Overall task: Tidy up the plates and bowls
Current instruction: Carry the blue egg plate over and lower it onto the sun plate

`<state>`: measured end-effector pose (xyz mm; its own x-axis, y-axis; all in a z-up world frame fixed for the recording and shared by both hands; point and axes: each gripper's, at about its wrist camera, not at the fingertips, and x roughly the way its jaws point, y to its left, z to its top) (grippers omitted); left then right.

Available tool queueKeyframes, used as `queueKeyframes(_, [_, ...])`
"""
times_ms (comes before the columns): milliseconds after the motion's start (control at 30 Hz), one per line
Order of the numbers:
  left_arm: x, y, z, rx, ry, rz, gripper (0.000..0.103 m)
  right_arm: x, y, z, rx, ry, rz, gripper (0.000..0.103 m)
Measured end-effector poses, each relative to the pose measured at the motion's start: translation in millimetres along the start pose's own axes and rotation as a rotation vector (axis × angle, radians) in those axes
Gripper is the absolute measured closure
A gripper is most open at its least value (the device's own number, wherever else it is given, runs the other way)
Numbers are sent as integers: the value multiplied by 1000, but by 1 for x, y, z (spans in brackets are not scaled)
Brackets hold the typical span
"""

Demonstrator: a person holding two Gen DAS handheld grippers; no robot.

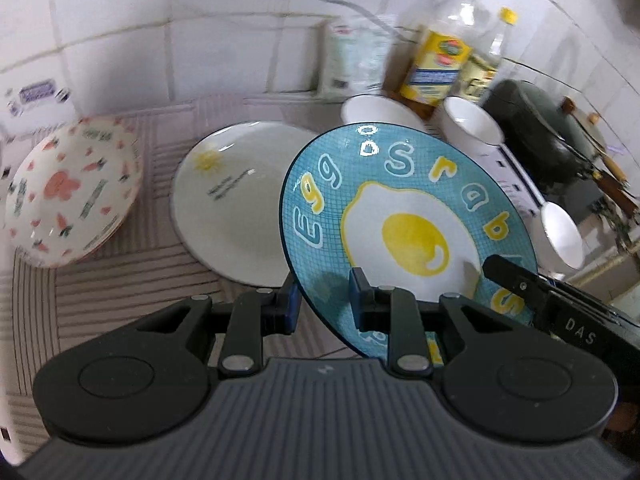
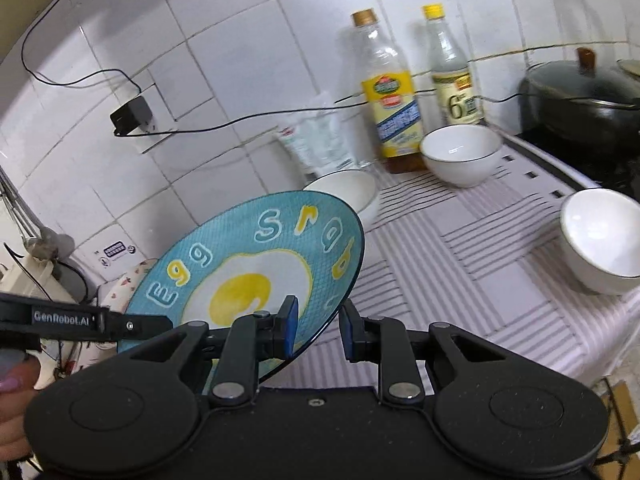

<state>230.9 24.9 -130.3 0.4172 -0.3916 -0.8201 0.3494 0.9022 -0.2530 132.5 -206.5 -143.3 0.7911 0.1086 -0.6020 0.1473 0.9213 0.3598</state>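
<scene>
A blue plate (image 1: 400,200) with a fried-egg picture and lettering hangs tilted above the counter, held from both sides. My left gripper (image 1: 324,304) is shut on its near left rim, blue pads on either face. In the right wrist view my right gripper (image 2: 320,326) is shut on the right rim of the same plate (image 2: 240,264). A white plate (image 1: 236,200) with a small sun and a stack of pink-patterned plates (image 1: 72,192) lie on the striped mat (image 1: 120,288). White bowls (image 2: 460,156) (image 2: 600,240) (image 2: 344,192) stand further right.
Two oil bottles (image 2: 392,100) (image 2: 452,80) and a plastic bag (image 2: 316,140) stand against the tiled wall. A black lidded pot (image 2: 580,96) sits on the stove at the right. A charger (image 2: 130,114) with its cable hangs on the wall. A hand (image 2: 12,384) shows at the left.
</scene>
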Motion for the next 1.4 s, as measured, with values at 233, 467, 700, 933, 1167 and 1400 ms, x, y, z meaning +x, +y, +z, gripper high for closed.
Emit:
queueKeyframes(233, [18,36,-3,-102,37,46,80,49,12,-1,-31,63,44,76])
queueKeyframes(467, [36,57,3,-161,79,73,80,82,23,-1,-46,112,51,76])
queueKeyframes(700, [48,68,9,-187,104,67,80,97,33,2,-94,142,-5,77])
queueKeyframes(933, [57,77,13,-222,127,61,80,107,41,4,-165,143,-35,77])
queueKeyframes(1167, [66,78,19,-216,128,74,79,119,40,6,-161,139,-45,76])
queueKeyframes(1400, [75,81,22,-233,136,90,79,129,46,5,-216,138,-49,73])
